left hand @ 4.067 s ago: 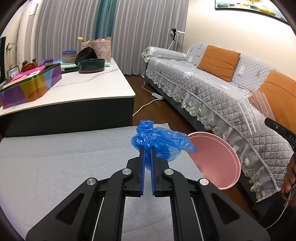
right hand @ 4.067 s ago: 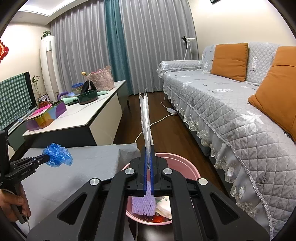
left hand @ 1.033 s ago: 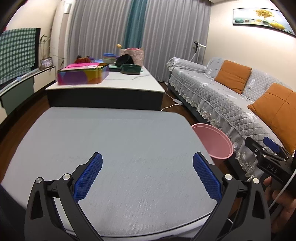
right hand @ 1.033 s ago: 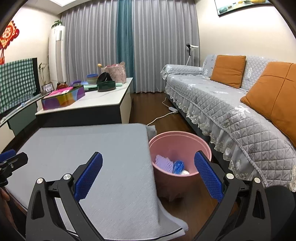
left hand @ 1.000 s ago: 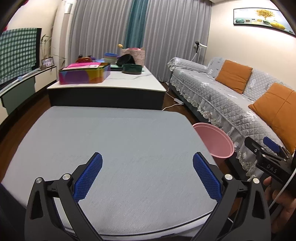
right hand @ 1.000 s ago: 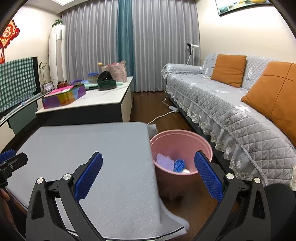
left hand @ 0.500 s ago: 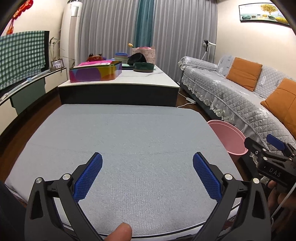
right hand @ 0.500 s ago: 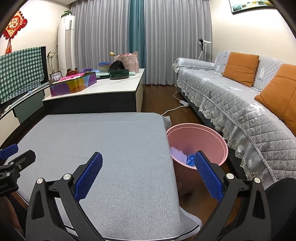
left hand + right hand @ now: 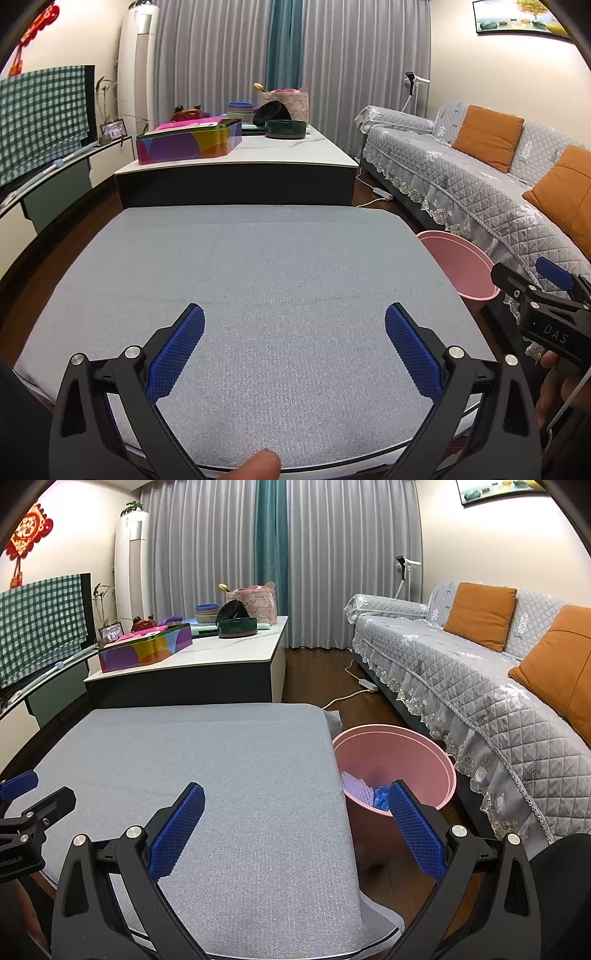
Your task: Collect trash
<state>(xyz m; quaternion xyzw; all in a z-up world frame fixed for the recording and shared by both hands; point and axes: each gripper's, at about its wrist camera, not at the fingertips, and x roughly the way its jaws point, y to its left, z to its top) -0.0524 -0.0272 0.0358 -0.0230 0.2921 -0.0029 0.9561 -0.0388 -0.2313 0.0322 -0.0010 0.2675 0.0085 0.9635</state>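
Pink bin [image 9: 436,749] holds purple mesh [image 9: 354,786] and blue plastic [image 9: 380,797]; both hand-held grippers spread, gripping nothing.

— What sort of place is this?

— A home living room. There's a sofa [image 9: 461,672] under a quilted grey cover with orange cushions [image 9: 480,614], and floor-length curtains [image 9: 280,554] across the far wall.

— Anything else?

— A low coffee table [image 9: 236,162] carrying bowls [image 9: 240,110], a colourful box [image 9: 188,142] and a basket [image 9: 284,103]. A framed picture [image 9: 517,18] hangs above the sofa, a red knot ornament [image 9: 27,531] on the opposite wall, and a standing air conditioner [image 9: 131,565] fills the corner. The floor is dark wood.
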